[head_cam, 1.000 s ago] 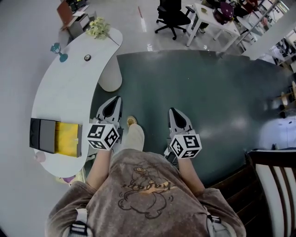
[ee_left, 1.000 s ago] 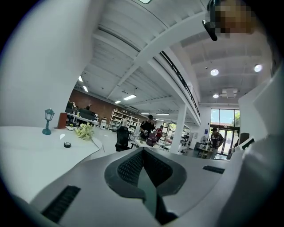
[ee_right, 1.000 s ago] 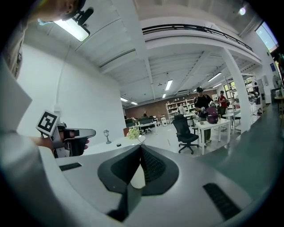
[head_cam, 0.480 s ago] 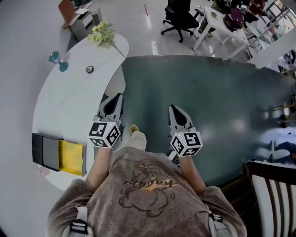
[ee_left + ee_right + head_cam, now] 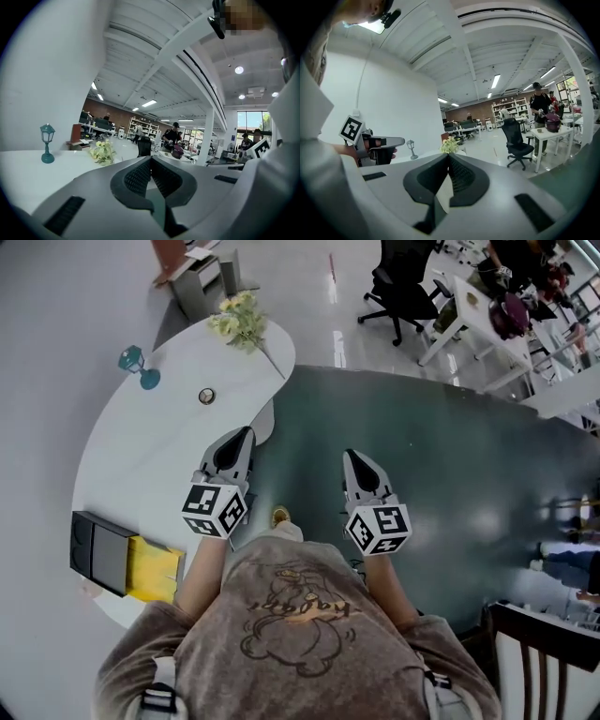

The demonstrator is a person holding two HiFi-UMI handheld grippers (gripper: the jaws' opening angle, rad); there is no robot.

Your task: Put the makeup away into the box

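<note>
A dark box with a yellow part lies on the near end of the curved white table, left of me. I cannot make out any makeup item. My left gripper hangs over the table's inner edge, level, its jaws shut with nothing between them; its tips meet in the left gripper view. My right gripper is held beside it over the dark green floor, also shut and empty, tips together. Both are well apart from the box.
A teal lamp figure, a small round object and a flower bunch stand on the table's far part. An office chair and white desks are beyond; a wooden chair is at lower right. People stand in the distance.
I have walked forward along the table: the box has slid down and back in the head view, and the lamp and flowers have come closer. Both grippers stay shut, side by side.
</note>
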